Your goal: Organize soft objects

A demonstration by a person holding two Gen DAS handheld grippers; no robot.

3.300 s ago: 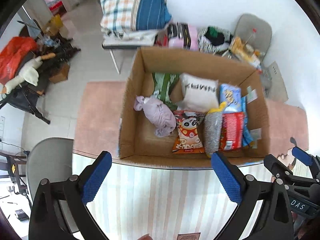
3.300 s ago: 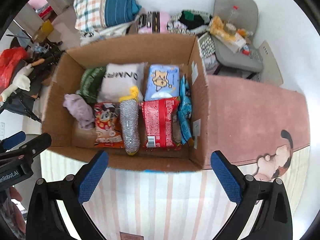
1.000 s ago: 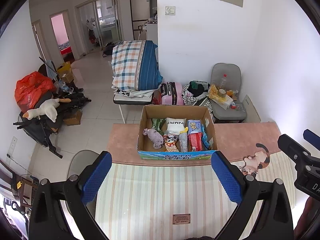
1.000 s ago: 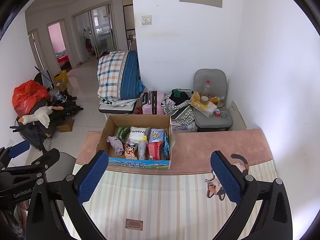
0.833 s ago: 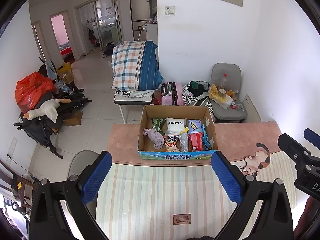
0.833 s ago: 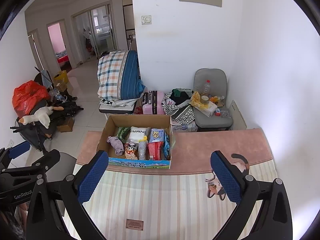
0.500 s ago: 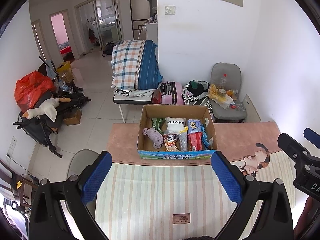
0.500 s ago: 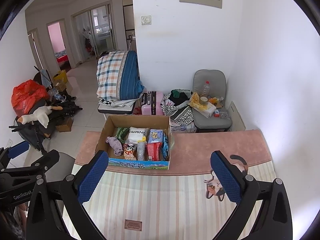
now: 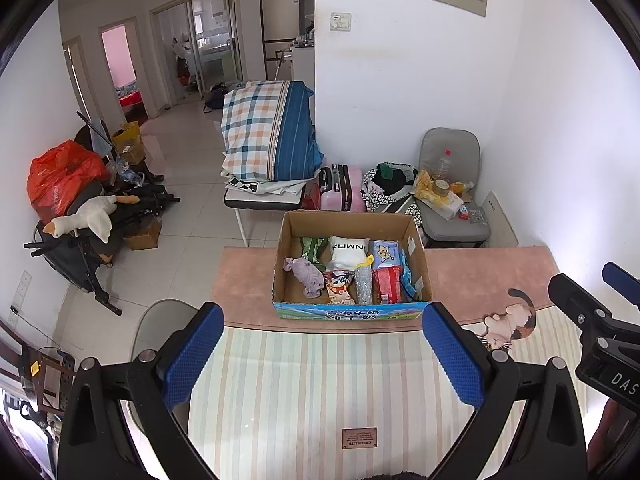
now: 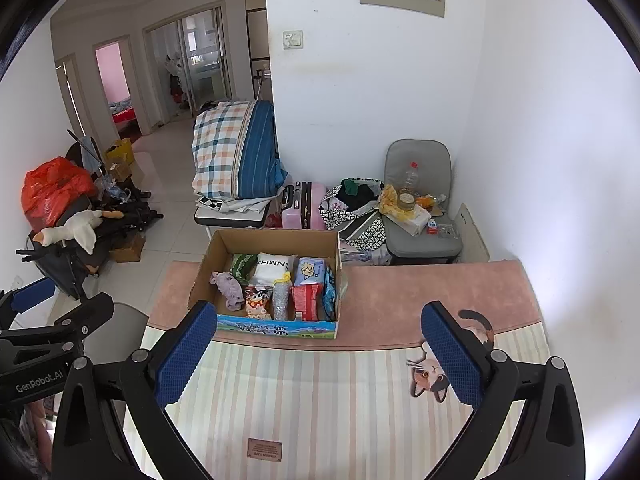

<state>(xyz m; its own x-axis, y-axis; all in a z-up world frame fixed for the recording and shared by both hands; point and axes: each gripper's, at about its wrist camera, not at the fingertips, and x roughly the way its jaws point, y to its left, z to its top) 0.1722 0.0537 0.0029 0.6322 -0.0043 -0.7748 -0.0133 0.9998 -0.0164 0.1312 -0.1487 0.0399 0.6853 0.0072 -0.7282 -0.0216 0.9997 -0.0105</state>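
Note:
An open cardboard box (image 9: 349,313) stands on the table's far side; it also shows in the right wrist view (image 10: 276,329). Inside lie a lilac soft toy (image 9: 306,274), a white pouch (image 9: 347,252), a red snack bag (image 9: 386,290), a silver pack (image 9: 363,289) and a pale blue pack (image 9: 385,253). My left gripper (image 9: 323,358) is open and empty, held high and well back from the box. My right gripper (image 10: 318,354) is open and empty, beside it to the right.
A striped tablecloth (image 9: 320,392) with a cat print (image 10: 430,376) covers the near table; a pink mat (image 10: 420,292) lies under the box. Behind are a grey chair (image 10: 420,236) with clutter, a pink suitcase (image 9: 342,188), folded bedding (image 9: 268,136) and a goose toy (image 9: 86,218).
Both grippers have pulled far back and up from directly over the box. Over the last second the views have hardly shifted. The box contents have not moved.

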